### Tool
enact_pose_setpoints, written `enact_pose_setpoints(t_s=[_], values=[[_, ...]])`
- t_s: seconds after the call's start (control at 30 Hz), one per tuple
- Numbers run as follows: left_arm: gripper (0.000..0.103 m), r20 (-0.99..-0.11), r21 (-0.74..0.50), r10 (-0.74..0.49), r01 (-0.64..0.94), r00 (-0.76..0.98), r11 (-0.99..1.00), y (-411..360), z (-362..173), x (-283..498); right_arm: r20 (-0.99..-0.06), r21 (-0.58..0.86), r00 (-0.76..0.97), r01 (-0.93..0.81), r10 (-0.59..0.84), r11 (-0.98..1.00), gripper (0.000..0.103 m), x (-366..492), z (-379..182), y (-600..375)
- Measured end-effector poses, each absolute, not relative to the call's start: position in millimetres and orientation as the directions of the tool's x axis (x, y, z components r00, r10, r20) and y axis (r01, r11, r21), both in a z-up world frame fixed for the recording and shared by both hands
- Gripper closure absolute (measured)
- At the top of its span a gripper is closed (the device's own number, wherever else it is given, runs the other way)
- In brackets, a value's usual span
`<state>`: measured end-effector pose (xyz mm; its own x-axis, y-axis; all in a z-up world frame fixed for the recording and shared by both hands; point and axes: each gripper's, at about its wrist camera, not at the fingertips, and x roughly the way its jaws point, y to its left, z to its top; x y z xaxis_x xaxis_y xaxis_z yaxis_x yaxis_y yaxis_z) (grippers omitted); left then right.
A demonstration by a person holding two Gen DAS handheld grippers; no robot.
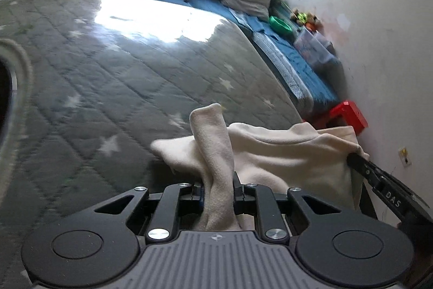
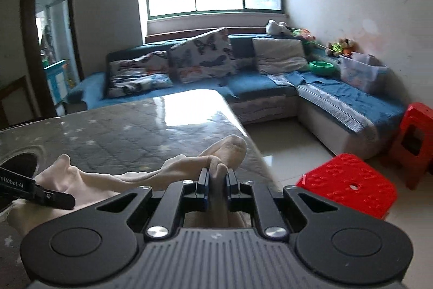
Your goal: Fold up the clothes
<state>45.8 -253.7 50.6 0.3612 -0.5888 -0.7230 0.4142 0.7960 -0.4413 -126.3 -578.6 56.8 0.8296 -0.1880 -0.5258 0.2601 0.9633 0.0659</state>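
A cream fleece garment (image 1: 286,153) hangs between both grippers above the grey star-quilted table (image 1: 113,77). My left gripper (image 1: 217,187) is shut on a bunched fold of it that sticks up between the jaws. My right gripper (image 2: 217,176) is shut on another edge of the garment (image 2: 189,167), with cloth bulging past the fingertips. The right gripper (image 1: 360,161) shows at the right edge of the left wrist view, pinching the far corner. The left gripper (image 2: 67,201) shows at the left of the right wrist view. The garment's lower part is hidden behind the gripper bodies.
The table (image 2: 130,132) has a glossy cover and a round dark opening (image 2: 19,164) at its left. A blue corner sofa (image 2: 270,83) with butterfly cushions stands behind. Two red plastic stools (image 2: 349,180) stand on the tiled floor at right, near a white wall.
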Motion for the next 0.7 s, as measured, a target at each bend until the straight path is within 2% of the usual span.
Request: enact_pose_setpoints(t_s=[0.23, 0.43, 0.53, 0.7], values=[[0.084, -0.759, -0.371, -0.547, 0.456, 0.352, 0.809, -275.5, 37.0, 44.3, -0.568, 0.044, 0.789, 0.316, -0.237, 0.948, 0.093, -125.6, 35.9, -599.5], [0.072, -0.773, -0.295, -0.498, 0.472, 0.392, 0.83, -275.7, 31.5, 42.9, -0.614, 0.026, 0.747, 0.34, -0.253, 0.94, 0.092, -121.3, 16.7, -604.7], [0.063, -0.773, -0.255, -0.477, 0.484, 0.417, 0.837, -272.6, 33.3, 39.0, -0.635, 0.013, 0.728, 0.343, -0.258, 0.939, 0.091, -117.8, 11.0, -604.4], [0.055, -0.77, -0.212, -0.457, 0.497, 0.446, 0.841, -266.8, 35.8, 36.2, -0.639, -0.017, 0.718, 0.347, -0.277, 0.938, 0.085, -114.2, 11.5, -603.0]])
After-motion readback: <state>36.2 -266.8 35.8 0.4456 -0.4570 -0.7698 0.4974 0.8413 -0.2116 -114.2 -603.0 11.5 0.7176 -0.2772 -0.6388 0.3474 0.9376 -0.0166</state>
